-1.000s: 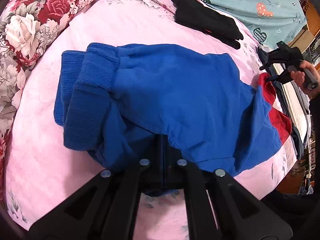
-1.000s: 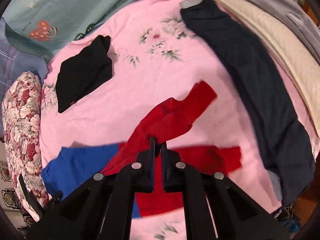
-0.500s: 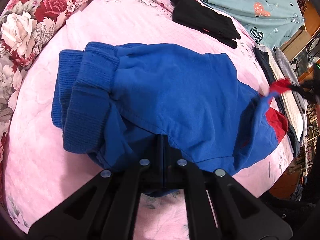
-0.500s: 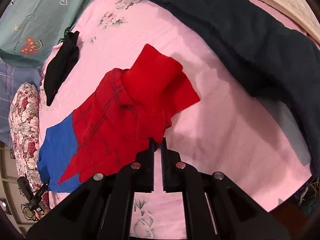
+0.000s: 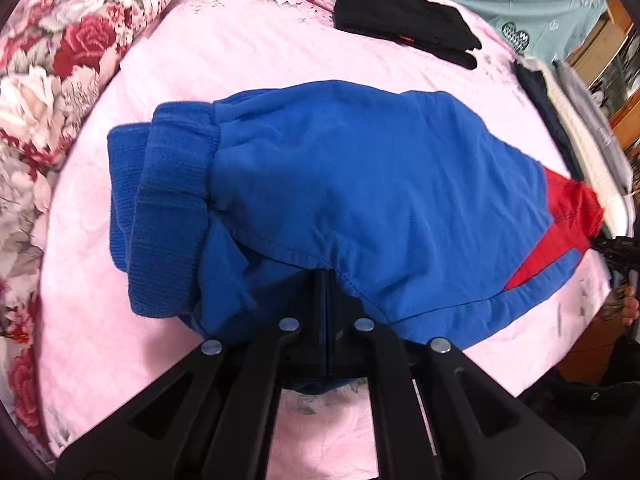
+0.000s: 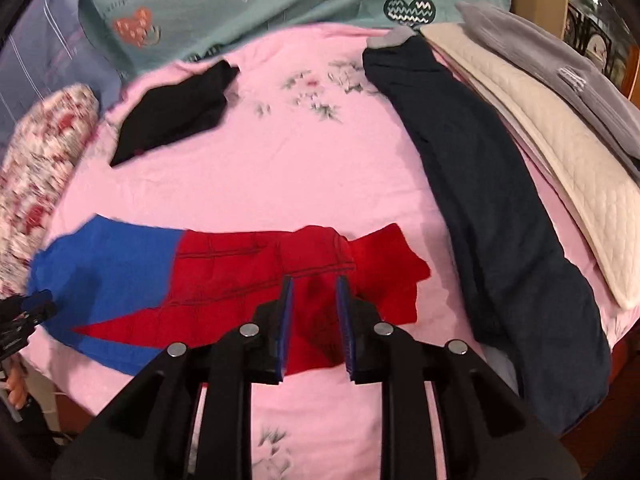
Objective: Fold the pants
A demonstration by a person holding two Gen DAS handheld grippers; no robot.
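Observation:
Blue pants [image 5: 360,184] with red legs [image 5: 568,208] lie stretched across the pink bed sheet [image 5: 240,40]. My left gripper [image 5: 326,280] is shut on the blue waist end, and the cloth drapes over its tips. In the right wrist view the red legs [image 6: 240,280] lie flat, running left into the blue part [image 6: 108,272]. My right gripper [image 6: 314,280] hovers over the red cuff end and its jaws are opening. The red cloth lies between the fingers, and the pads do not press it. The left gripper [image 6: 24,316] shows at that view's left edge.
A folded black garment [image 6: 172,116] lies at the back of the bed. Dark navy pants [image 6: 492,200], a cream quilted piece [image 6: 560,152] and a grey garment [image 6: 560,64] line the right side. A floral pillow [image 5: 60,40] lies to the left. The bed edge is close in front.
The right gripper came down with the red leg end, laid it flat on the sheet and parted its jaws. The left gripper stayed shut on the blue end.

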